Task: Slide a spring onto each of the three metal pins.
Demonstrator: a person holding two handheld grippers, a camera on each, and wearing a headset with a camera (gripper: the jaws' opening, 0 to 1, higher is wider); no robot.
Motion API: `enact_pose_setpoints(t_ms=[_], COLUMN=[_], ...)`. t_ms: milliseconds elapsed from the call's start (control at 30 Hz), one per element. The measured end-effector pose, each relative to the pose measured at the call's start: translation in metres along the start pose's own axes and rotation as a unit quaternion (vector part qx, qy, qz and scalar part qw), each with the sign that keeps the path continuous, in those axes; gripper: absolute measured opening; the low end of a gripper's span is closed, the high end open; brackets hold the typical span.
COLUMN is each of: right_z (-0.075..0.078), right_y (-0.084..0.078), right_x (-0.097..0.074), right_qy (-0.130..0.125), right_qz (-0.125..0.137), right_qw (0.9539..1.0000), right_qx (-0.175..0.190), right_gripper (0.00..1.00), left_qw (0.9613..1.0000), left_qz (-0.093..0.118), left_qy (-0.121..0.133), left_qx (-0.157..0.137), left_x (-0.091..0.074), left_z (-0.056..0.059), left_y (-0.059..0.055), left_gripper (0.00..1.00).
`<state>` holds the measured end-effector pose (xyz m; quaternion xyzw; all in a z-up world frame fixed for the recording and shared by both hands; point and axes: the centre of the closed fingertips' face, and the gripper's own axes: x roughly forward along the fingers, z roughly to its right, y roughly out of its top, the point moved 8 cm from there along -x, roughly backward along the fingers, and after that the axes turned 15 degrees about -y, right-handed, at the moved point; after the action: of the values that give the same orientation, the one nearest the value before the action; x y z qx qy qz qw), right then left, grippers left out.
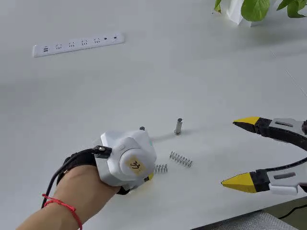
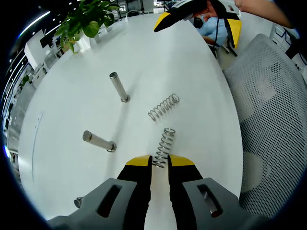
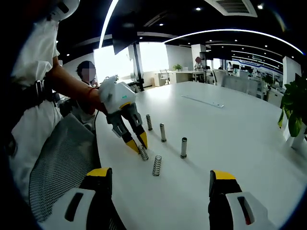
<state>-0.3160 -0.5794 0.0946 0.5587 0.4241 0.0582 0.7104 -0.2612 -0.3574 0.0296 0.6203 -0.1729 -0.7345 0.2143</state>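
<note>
White bench (image 1: pixel 192 72) spreads wide under us, with a power strip (image 1: pixel 78 44) at the far left and a leafy plant (image 1: pixel 254 7) up in the far right corner.

Down low on the bench we have the left gripper (image 2: pixel 160 162). In its own view the two yellow-tipped jaws are drawn close together, clamped on the near end of the first spring (image 2: pixel 164 143). That spring lies flat on the bench, pointing away from the jaws. Just beyond it the second spring (image 2: pixel 164 106) lies flat too, apart from the first and touching nothing.

Past the springs we see the tall pin (image 2: pixel 119 86) standing upright on the bench. The middle pin (image 2: pixel 98 141) stands nearer to the left gripper, off to the side of the first spring. From the right gripper view the pins line up in a row, and at the back of that row is the third pin (image 3: pixel 148 122). Its shaft looks ribbed, though it is too small for us to say more.

Over in the head view, a hand (image 1: pixel 81 184) wraps the left gripper's white body, with a red cord (image 1: pixel 62 205) at the wrist. The right gripper (image 1: pixel 240 152) sits at the bench's right edge, jaws spread wide with nothing between them, well apart from both springs. A grey mesh chair (image 2: pixel 268 120) stands beside the bench.
</note>
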Motion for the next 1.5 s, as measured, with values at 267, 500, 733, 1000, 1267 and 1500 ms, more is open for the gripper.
enact_pose_setpoints(t_ms=[267,500,733,1000,1267,1500], right_z=[-0.002,-0.005,-0.008,-0.014,-0.022,-0.030], right_y=[-0.001,-0.002,0.001,0.016,0.041,0.068], right_x=[0.001,0.001,0.002,0.006,0.010,0.013], right_qy=[0.000,0.002,0.006,0.019,0.038,0.061], right_qz=[0.002,0.002,0.003,0.009,0.025,0.039], right_qw=[1.0000,1.0000,1.0000,0.9998,0.9988,0.9971], right_qx=[0.004,0.005,0.003,-0.007,-0.018,-0.026], right_gripper=[0.82,0.82,0.81,0.80,0.75,0.67], left_qw=[0.9999,0.9998,0.9995,0.9954,0.9857,0.9738], left_qz=[-0.012,-0.007,0.009,0.081,0.157,0.221], left_qy=[-0.011,-0.012,-0.018,-0.023,-0.017,-0.016], left_qx=[0.000,-0.011,-0.023,-0.045,-0.058,-0.051], left_x=[0.000,-0.002,-0.005,-0.023,-0.049,-0.069], left_z=[0.000,0.001,0.005,0.012,0.021,0.033], left_y=[0.001,0.000,-0.002,0.004,0.012,0.020], left_gripper=[0.07,0.07,0.07,0.07,0.07,0.07])
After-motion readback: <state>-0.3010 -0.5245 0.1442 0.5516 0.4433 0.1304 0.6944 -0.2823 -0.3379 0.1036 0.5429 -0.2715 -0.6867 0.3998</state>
